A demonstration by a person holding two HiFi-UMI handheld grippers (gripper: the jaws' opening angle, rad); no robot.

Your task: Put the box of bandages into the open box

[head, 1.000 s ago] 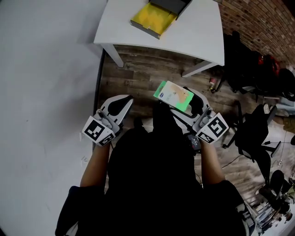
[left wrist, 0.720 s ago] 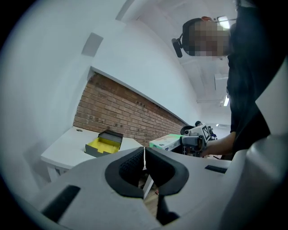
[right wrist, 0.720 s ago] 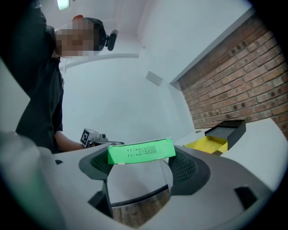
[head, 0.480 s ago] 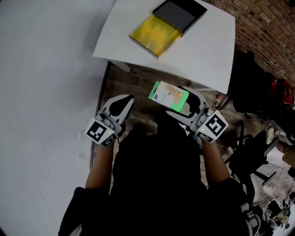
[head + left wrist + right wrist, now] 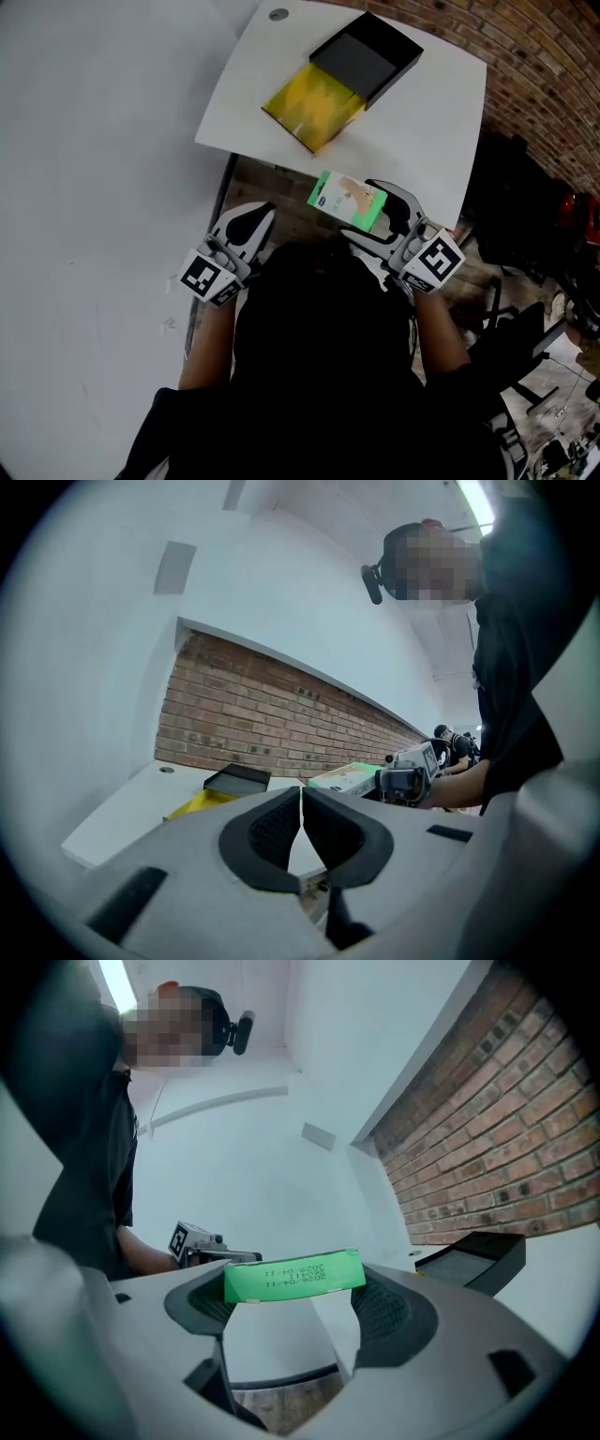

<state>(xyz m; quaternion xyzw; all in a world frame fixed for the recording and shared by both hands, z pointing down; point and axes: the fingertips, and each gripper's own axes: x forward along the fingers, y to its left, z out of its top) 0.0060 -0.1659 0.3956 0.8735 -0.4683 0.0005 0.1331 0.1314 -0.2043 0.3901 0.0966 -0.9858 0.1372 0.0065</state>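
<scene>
"Where is the box of bandages [image 5: 346, 200] sitting?"

"In the air by the white table [image 5: 427, 112]; the right gripper [image 5: 367, 212] is clamping it across its sides; the open box [image 5: 312, 106] is lying at about eleven o'clock from it."

"Is it going to crush?"

"Probably, being light, thin card; a gentle mid-body squeeze is looking wisest; the left gripper [image 5: 301, 803] is hanging empty, jaws together."

"Any print?"

"A blue oval logo, too small to read; the green flap is showing an upside-down date, seemingly 2026/04/11."

The green-and-white box of bandages [image 5: 346, 201], held flat in the right gripper [image 5: 375, 216], is just off the white table's [image 5: 427, 131] near edge. The yellow-lined open box [image 5: 314, 105] lies on that table.
</scene>
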